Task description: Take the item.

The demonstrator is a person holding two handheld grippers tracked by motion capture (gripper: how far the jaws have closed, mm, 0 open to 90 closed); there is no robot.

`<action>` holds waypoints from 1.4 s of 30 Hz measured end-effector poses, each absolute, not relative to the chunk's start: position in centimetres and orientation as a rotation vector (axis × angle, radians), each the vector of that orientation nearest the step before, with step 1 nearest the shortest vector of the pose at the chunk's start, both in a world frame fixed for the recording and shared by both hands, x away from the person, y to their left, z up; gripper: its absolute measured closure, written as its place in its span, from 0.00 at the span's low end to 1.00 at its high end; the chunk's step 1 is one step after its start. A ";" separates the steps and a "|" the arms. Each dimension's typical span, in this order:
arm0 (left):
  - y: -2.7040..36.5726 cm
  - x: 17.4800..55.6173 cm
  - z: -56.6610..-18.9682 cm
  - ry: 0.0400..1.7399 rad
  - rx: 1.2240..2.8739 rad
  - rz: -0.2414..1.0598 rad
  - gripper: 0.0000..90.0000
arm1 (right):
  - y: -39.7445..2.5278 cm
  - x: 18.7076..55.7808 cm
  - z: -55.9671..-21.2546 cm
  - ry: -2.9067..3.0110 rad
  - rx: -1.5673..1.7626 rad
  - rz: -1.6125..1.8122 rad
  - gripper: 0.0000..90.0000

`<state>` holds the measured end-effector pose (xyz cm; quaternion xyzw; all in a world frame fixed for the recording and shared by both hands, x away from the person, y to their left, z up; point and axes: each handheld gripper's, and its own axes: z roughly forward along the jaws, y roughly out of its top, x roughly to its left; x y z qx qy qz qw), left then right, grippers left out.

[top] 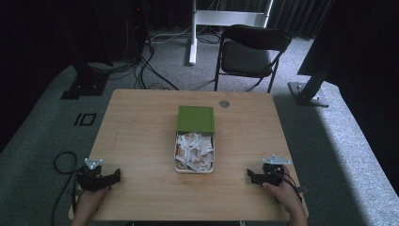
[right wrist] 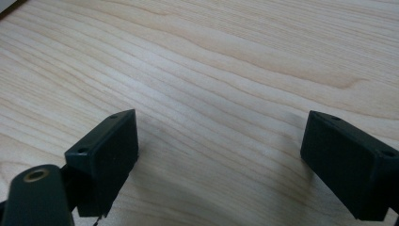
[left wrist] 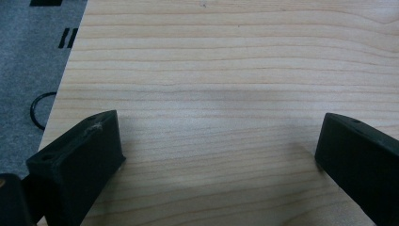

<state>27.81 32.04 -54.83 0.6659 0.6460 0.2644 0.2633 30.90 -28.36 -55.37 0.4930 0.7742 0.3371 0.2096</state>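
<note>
Tin (top: 195, 165) of white packets (top: 194, 151), green lid (top: 195, 118) slid back, sits mid-table between both grippers, well apart from each. Left gripper (top: 114, 176) and right gripper (top: 250, 174) rest on the wooden table (top: 136, 127), jaws spread wide, gripping nothing.

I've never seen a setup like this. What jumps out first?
At the middle of the wooden table sits a white tray of paper packets, its green lid slid partly off toward the far side. Near the front edge, a left gripper and a right gripper rest wide open, held by hands.
</note>
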 end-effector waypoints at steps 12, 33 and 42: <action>32.0 27.8 -54.8 1.748 1.802 0.714 0.02 | -28.3 30.8 -55.3 2.129 1.405 0.946 0.13; 32.0 27.8 -54.8 1.748 1.799 0.714 0.02 | -27.6 31.2 -52.0 2.115 1.382 1.021 0.13; 32.0 27.8 -54.8 1.748 1.801 0.713 0.02 | -26.6 31.6 -50.6 2.116 1.345 1.060 0.13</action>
